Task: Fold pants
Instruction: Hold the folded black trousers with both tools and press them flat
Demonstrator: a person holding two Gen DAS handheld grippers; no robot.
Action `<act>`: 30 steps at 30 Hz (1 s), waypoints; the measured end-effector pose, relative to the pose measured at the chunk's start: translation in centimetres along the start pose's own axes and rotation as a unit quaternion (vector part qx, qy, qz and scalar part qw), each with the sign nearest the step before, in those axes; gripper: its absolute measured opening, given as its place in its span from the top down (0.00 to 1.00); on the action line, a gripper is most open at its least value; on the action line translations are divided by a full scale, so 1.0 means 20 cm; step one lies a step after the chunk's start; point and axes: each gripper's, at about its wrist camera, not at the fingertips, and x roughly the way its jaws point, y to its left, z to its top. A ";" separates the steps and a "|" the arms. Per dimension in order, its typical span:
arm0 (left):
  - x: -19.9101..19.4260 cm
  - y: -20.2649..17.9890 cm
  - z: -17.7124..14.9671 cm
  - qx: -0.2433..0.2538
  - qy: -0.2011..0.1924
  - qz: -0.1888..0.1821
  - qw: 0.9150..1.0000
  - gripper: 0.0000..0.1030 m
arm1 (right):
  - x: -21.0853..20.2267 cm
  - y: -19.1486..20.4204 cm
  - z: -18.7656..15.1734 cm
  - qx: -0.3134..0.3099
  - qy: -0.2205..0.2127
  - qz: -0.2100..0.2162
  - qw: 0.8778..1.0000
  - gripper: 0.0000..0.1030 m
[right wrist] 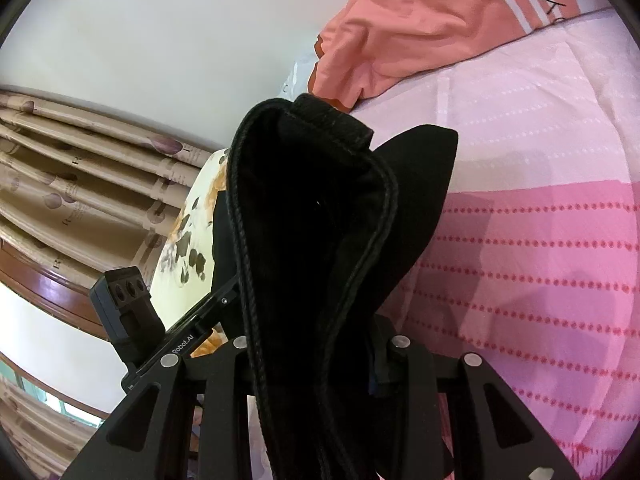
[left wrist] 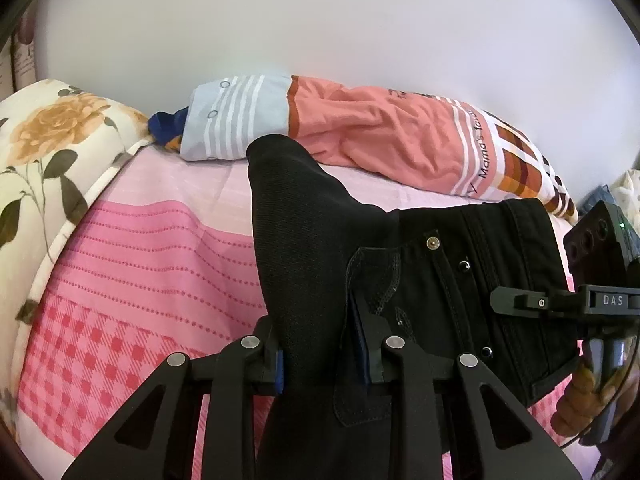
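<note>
Both the left gripper [left wrist: 320,360] and right gripper [right wrist: 316,364] pinch the black pants [left wrist: 460,264], lifted above the bed [left wrist: 160,248]; next, probably, lay them flat, legs together.

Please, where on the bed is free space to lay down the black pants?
The pink bedsheet is bare between the floral pillow and the black pants. The far edge is crowded: the orange pillow lies along the wall.
</note>
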 end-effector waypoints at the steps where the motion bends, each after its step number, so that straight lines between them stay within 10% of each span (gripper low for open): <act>1: 0.01 0.01 0.01 -0.001 0.000 0.001 1.000 0.74 | 0.00 0.00 0.00 0.000 0.000 0.001 1.000 0.71; 30: 0.19 0.14 0.04 -0.011 0.013 0.005 1.000 0.74 | -0.01 -0.08 0.03 0.023 -0.004 -0.010 1.000 0.71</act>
